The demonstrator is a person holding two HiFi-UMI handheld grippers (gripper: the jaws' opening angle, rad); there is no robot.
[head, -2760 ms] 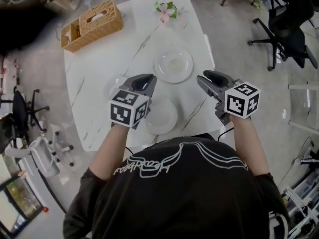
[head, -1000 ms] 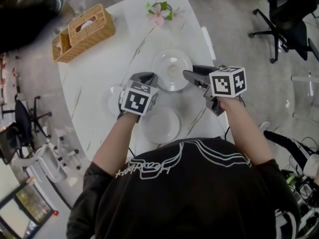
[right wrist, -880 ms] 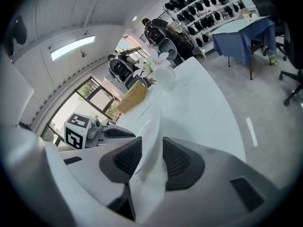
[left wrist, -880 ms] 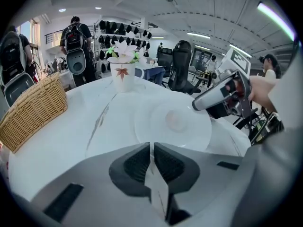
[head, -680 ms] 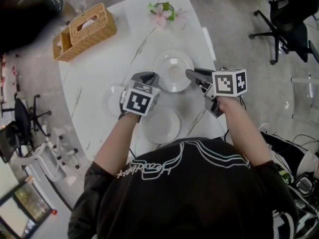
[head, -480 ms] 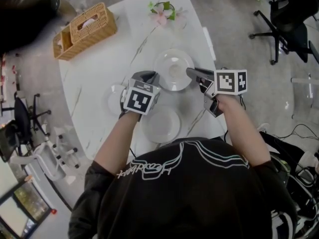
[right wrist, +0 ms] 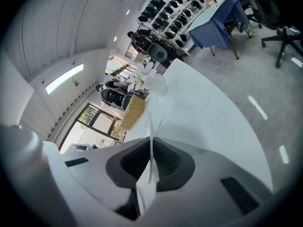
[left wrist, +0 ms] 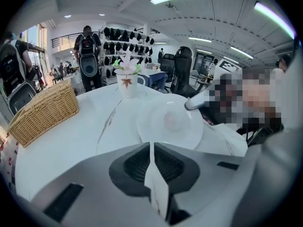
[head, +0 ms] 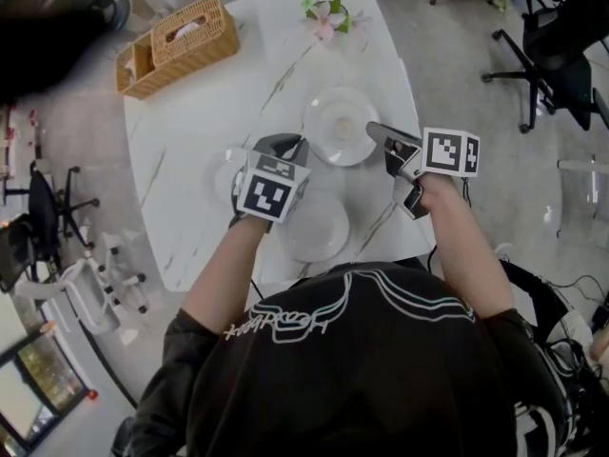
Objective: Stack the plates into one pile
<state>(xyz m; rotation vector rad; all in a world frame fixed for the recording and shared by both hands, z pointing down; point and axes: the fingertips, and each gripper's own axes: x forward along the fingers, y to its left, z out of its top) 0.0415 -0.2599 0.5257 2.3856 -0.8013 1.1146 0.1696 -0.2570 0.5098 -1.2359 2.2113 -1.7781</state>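
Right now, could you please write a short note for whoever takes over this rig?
Left gripper: jaws together, empty, above the table beside the left plate.
Right gripper: jaws just closed on the far plate's right rim; plate lies on the table.
Near plate sits before the person, untouched.
Done: nothing stacked yet.
Left: stack all three plates into one pile.

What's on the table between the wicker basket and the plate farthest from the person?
Nothing: only bare tabletop lies between basket and plate, as the head view shows.
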